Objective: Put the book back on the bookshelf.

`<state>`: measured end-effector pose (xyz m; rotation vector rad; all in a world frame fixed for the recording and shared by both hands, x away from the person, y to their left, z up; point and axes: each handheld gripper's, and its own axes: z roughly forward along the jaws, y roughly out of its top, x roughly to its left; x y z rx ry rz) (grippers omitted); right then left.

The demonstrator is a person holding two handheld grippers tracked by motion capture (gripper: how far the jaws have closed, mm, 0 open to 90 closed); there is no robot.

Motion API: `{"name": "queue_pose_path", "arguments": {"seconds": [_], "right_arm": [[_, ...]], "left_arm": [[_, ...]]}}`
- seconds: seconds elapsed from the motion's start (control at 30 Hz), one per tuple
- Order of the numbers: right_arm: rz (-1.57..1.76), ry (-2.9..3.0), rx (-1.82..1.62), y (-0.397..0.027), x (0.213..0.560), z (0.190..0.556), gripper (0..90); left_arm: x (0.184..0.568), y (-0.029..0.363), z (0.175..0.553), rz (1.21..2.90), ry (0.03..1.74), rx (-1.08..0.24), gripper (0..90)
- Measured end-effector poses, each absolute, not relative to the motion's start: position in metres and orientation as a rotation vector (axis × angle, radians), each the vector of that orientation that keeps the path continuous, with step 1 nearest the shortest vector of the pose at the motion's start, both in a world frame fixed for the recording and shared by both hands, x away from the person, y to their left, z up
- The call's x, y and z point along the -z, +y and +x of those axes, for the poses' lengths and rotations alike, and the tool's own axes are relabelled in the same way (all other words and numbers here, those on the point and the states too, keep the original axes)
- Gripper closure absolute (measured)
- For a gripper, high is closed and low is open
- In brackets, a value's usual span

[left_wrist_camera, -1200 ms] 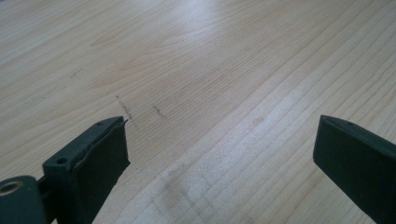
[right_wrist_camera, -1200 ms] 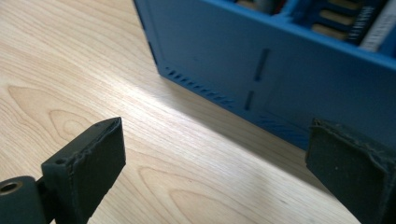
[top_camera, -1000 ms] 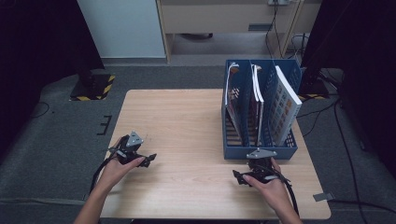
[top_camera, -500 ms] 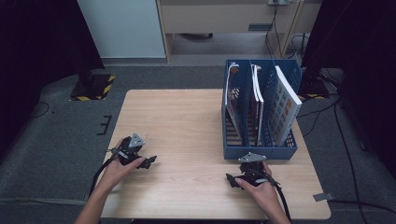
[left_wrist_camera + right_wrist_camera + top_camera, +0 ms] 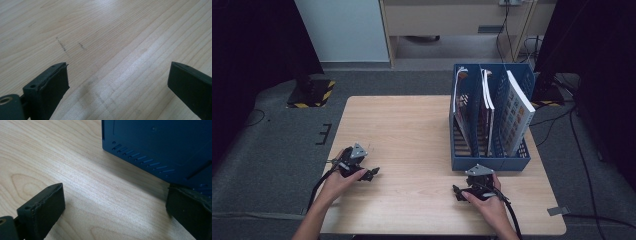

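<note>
Got my right gripper point(image 5: 460, 192) parked low on the counter point(image 5: 412, 125) with jaws wide and empty, right by the near corner of the blue file rack point(image 5: 490, 161) holding the books point(image 5: 512, 107), while my left gripper point(image 5: 371, 173) idles wide open, well apart.

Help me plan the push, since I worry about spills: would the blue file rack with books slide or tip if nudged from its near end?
The blue file rack looks long and low-based on the smooth wooden table, so it would probably slide. The leaning books stand taller than its walls, so they may shift. It is likely heavy.
</note>
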<state>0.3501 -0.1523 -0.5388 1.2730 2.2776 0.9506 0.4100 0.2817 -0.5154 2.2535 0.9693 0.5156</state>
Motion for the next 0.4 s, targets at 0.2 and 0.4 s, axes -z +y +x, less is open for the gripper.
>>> {"name": "queue_pose_path", "arguments": {"seconds": [0.2, 0.4], "right_arm": [[1.268, 2.282, -0.946, -0.1524, 0.5387, 0.3503, 1.7], [1.273, 2.279, -0.945, -0.1521, 0.5388, 0.3503, 1.5]], "left_arm": [[0.5148, 0.2824, 0.4089, 2.250, 0.968, -0.518, 2.9], [0.5160, 0.2853, 0.4069, 2.252, 0.972, -0.520, 2.9]]}}
